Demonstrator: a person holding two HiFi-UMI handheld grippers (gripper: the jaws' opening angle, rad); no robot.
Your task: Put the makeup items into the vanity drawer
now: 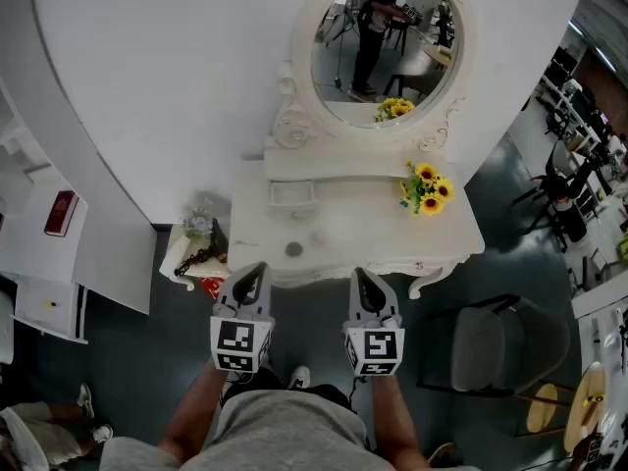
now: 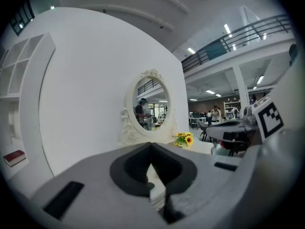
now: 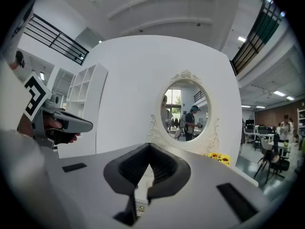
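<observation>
Hidden: vanity drawer front, not made out under the table edge.
Makeup: one small round item on the table, ahead of the jaws.
Left gripper: clenched, empty.
Right gripper: clenched, empty.

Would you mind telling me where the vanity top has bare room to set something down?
The vanity top is bare across its middle and front right, between the round item and the sunflowers. Its left rear holds a box; the sunflowers crowd the right rear.
</observation>
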